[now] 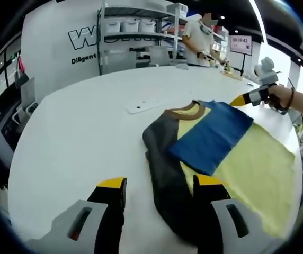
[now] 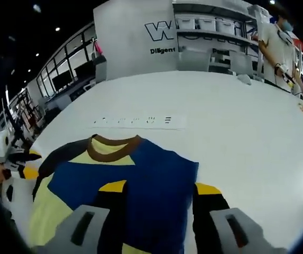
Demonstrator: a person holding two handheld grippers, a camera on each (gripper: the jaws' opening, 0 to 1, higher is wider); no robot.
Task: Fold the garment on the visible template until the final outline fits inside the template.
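Your left gripper (image 1: 159, 193) sits low over the white table (image 1: 77, 137), jaws spread wide and holding nothing. Its right jaw overlaps the dark grey sleeve of the garment (image 1: 220, 143); its left jaw is over bare table. From there, the garment lies ahead and to the right: yellow body, brown collar, blue panel folded across the chest. Your right gripper (image 2: 159, 188) is open too, jaws apart with the blue panel of the garment (image 2: 141, 185) between them, nothing pinched. In the left gripper view, that right gripper (image 1: 247, 98) hangs just beyond the far edge of the blue fold. A white label strip (image 2: 138, 121) lies past the collar.
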